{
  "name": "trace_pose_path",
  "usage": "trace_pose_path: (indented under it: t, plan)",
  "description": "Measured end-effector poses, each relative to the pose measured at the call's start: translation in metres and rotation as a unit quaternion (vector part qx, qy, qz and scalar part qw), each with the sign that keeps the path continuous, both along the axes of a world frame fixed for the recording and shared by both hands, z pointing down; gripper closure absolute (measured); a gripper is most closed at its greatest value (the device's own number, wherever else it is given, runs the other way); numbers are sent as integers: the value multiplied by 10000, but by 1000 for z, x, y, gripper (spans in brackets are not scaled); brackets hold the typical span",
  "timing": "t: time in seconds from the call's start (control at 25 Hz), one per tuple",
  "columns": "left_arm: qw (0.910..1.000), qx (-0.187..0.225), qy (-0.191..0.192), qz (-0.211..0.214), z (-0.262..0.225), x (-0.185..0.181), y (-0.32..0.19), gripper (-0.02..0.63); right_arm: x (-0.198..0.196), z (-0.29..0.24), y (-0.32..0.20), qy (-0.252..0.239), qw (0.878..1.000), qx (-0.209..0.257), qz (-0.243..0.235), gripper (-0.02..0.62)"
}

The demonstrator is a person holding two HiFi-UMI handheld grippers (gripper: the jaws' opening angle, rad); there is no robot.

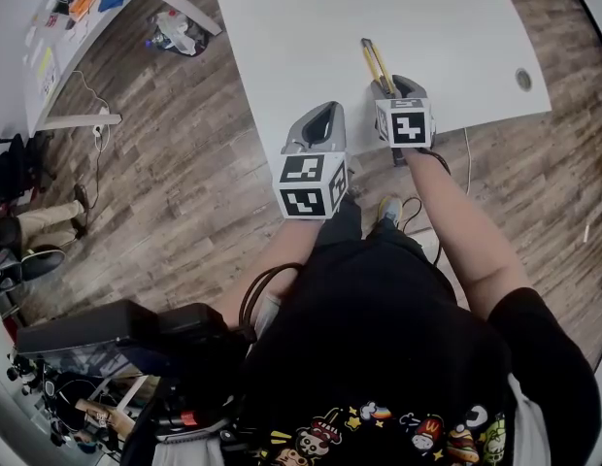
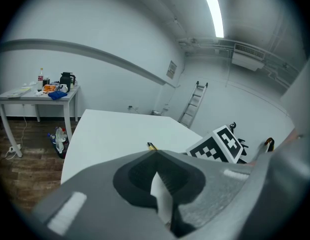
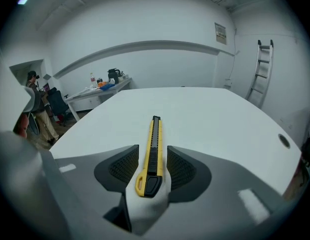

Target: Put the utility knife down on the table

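I see a side table (image 2: 35,96) by the far wall, carrying a black jug (image 2: 67,78), a bottle (image 2: 41,75) and a blue cloth (image 2: 57,95). A bag of clutter (image 2: 59,138) lies on the wood floor (image 2: 25,166) beside its leg. A ladder (image 2: 194,103) leans on the wall. 1 ceiling strip light (image 2: 213,11) is lit. A person (image 3: 37,109) stands far left.

White table (image 1: 311,37) with rounded corners stands on a wood-plank floor (image 1: 184,163). A round cable grommet (image 1: 522,79) is set into the top near the right edge. A yellow-and-black utility knife (image 1: 376,66) lies flat on the top close to the near edge. Its long axis points away from the person, and it sits well apart from the grommet.
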State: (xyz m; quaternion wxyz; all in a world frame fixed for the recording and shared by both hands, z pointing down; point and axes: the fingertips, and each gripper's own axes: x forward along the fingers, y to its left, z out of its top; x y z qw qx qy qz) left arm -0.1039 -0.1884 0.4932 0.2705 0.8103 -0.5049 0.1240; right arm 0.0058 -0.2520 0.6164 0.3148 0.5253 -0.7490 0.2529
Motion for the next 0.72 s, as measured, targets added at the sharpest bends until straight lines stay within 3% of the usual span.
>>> trace_pose_path:
  t: [0.12, 0.24, 0.48, 0.72]
  plan:
    - [10000, 5, -9, -1, -3, 5, 0, 606, 5, -22, 0, -162, 9996, 216, 53, 406]
    - [9999, 108, -44, 17, -12, 11, -5, 606, 16, -69, 2, -155, 9966, 794, 147, 573]
    - [9984, 562, -61, 57, -53, 36, -13, 606, 31, -190, 43, -499, 9798, 1932, -104, 572]
    - [9958, 905, -99, -22, -83, 60, 1, 606, 60, -210, 84, -694, 9779, 1973, -50, 573]
